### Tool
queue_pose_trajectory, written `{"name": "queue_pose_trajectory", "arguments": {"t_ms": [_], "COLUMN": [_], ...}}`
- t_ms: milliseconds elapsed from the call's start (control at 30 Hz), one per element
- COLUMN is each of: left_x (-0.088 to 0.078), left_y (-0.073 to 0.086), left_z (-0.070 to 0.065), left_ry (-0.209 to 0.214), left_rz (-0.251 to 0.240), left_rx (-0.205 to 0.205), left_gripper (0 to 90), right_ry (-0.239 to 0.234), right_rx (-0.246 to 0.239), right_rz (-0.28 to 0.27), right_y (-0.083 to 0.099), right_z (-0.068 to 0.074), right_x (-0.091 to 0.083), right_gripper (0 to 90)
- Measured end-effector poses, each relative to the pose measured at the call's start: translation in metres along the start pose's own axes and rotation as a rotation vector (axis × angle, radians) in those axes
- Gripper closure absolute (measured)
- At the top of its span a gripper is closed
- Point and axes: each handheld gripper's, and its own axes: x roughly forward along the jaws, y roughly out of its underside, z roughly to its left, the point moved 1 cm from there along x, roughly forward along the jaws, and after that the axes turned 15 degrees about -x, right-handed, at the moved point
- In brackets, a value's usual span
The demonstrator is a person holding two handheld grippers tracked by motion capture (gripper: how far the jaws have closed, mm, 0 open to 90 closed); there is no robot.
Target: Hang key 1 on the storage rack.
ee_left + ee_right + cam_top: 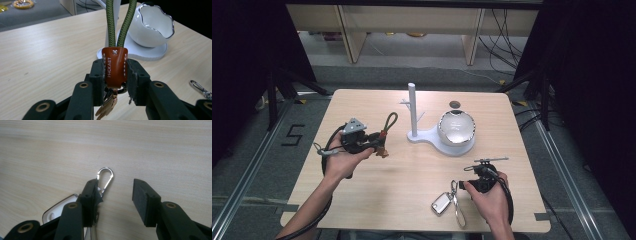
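Left gripper (115, 75) jaws clamping orange leather tag (114, 66), right gripper (115, 195) jaws apart over carabiner (105, 178)

The brown leather tab (114, 65) on the green cord bears white embossed lettering running lengthwise, apparently "PHCKAET". The floor (242, 150) left of the table carries a black "5" (293, 135).

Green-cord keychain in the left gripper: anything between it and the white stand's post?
Nothing visible. The left gripper is shut on the keychain by its brown leather tab, and the high view shows bare table between it and the post. The bowl sits beyond the post.
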Motion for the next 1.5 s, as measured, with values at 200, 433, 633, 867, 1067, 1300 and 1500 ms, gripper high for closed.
{"name": "queue_pose_trajectory", "arguments": {"t_ms": [200, 433, 633, 867, 1067, 1300, 1500], "left_x": [0.001, 0.001, 0.004, 0.004, 0.008, 0.015, 0.023], "left_y": [-0.006, -0.012, -0.015, -0.019, -0.022, -0.026, -0.027], "left_z": [-0.003, -0.006, -0.007, -0.007, -0.008, -0.010, -0.009], "left_ry": [0.004, 0.005, 0.004, 0.007, 0.004, 0.004, 0.001], "left_rz": [-0.035, -0.070, -0.084, -0.101, -0.096, -0.085, -0.078], "left_rx": [-0.001, 0.001, 0.002, 0.000, 0.003, 0.013, 0.011], "left_gripper": [68.0, 68.0, 68.0, 67.9, 67.9, 67.9, 67.9], "right_ry": [-0.018, -0.031, -0.011, -0.035, -0.038, -0.040, -0.039], "right_rx": [-0.003, -0.024, 0.005, 0.046, 0.030, 0.038, 0.030], "right_rz": [-0.009, -0.004, 0.005, 0.013, 0.011, 0.019, 0.015], "right_y": [-0.001, 0.000, -0.001, -0.002, -0.002, -0.002, -0.002], "right_z": [0.002, 0.001, 0.003, 0.007, 0.006, 0.006, 0.006], "right_x": [-0.001, 0.000, 0.001, 0.000, 0.000, 0.000, 0.000], "right_gripper": [56.3, 56.3, 56.3, 56.3, 56.3, 56.3, 56.3]}}
